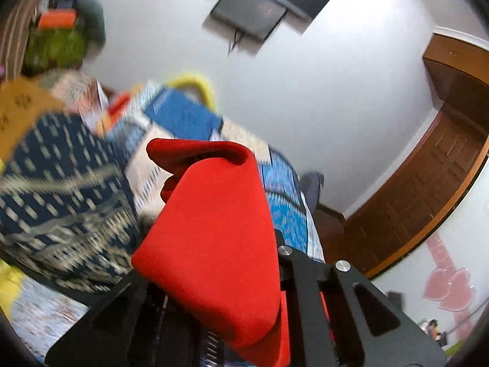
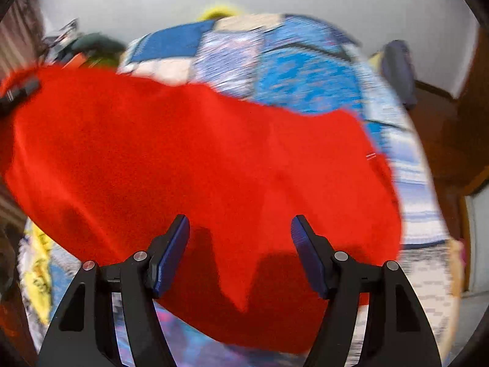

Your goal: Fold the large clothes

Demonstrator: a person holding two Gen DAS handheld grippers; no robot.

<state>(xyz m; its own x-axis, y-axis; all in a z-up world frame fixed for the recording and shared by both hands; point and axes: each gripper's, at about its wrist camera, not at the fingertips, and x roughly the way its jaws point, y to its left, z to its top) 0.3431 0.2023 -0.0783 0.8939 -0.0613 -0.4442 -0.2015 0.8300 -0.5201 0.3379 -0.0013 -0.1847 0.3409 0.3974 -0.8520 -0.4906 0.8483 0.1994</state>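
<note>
A large red garment (image 2: 198, 159) is spread over the patterned blue bedcover (image 2: 305, 70). In the left wrist view a bunched fold of the red garment (image 1: 214, 232) is clamped in my left gripper (image 1: 226, 299) and covers its fingertips; the camera is tilted up toward the wall. The left gripper also shows at the garment's far left corner in the right wrist view (image 2: 18, 91). My right gripper (image 2: 240, 244) is open, its blue pads (image 2: 171, 257) wide apart just above the garment's near edge, holding nothing.
A navy patterned cloth (image 1: 61, 202) lies left on the bed. A wall-mounted TV (image 1: 269, 6) hangs above. A wooden door (image 1: 428, 177) is at the right. A cluttered shelf (image 1: 55, 30) stands at the far left. A dark bag (image 2: 397, 70) sits by the bed's far right.
</note>
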